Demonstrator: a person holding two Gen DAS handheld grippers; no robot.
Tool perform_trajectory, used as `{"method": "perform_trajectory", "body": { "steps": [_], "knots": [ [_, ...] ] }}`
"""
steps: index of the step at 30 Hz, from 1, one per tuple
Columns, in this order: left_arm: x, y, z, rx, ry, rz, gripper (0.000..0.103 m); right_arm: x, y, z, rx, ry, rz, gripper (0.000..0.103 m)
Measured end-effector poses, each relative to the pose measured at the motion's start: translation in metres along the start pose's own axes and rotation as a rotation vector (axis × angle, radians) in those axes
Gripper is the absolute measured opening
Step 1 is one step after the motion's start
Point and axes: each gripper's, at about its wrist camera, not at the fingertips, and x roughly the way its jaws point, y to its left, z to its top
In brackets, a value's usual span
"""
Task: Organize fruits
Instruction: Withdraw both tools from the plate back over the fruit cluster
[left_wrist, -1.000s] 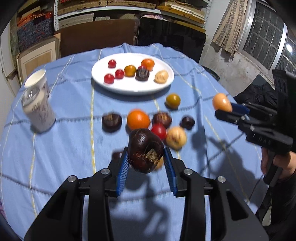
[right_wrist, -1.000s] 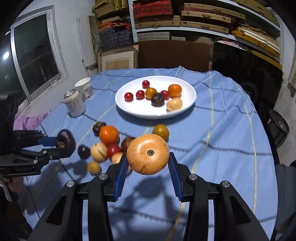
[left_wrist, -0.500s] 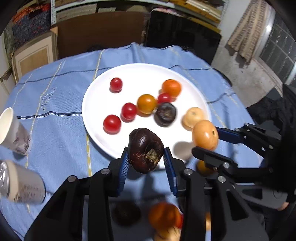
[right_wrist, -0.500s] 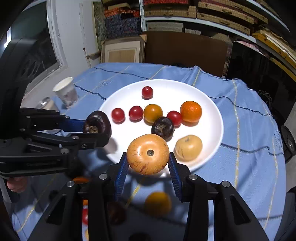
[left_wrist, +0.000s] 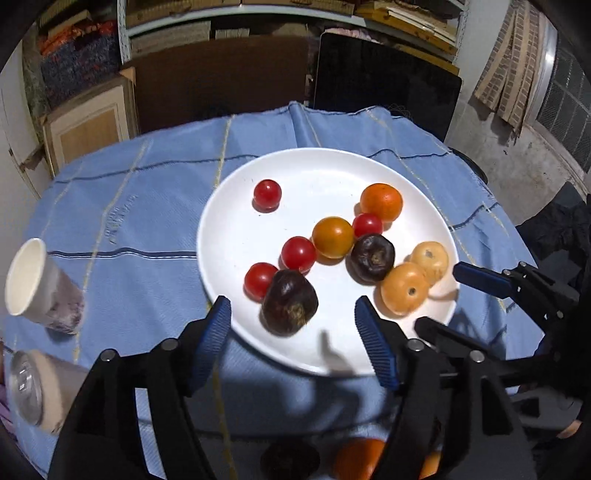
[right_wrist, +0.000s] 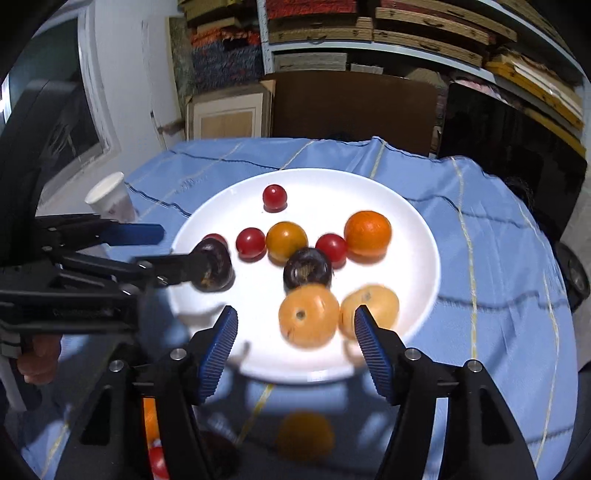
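The table (left_wrist: 155, 192) is covered by a blue cloth, and the white plate (left_wrist: 236, 221) is placed near its middle. Nine fruits are counted on the plate: small red ones, orange ones, pale yellow-orange ones and two dark brown ones. The dark wrinkled fruit (left_wrist: 290, 307) is seen on the plate's near rim, between the jaws of the left hand-held gripper (left_wrist: 291, 332), which have just been opened; it is no longer pressed. The pale orange fruit (right_wrist: 308, 321) is likewise let go by the right hand-held gripper (right_wrist: 295, 334), whose jaws have also just been spread. A few fruits are still left on the cloth near the person, so the task is judged to be partly done.
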Motion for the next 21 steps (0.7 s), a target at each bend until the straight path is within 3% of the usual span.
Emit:
{"method": "perform_trajectory", "body": {
  "steps": [5, 12, 21],
  "knots": [
    [-0.039, -0.009, -0.037, 0.036, -0.024, 0.036, 0.076, -0.043, -0.004, -0.033, 0.062, -0.026, -0.022, 0.086],
    [-0.082, -0.015, -0.112, 0.017, -0.027, 0.055, 0.085, -0.087, -0.004, -0.094, 0.173, -0.013, -0.006, 0.087],
    [-0.088, -0.008, -0.178, -0.018, 0.019, 0.052, 0.085, -0.139, 0.011, -0.165, 0.236, -0.016, 0.011, 0.087]
  ]
}}
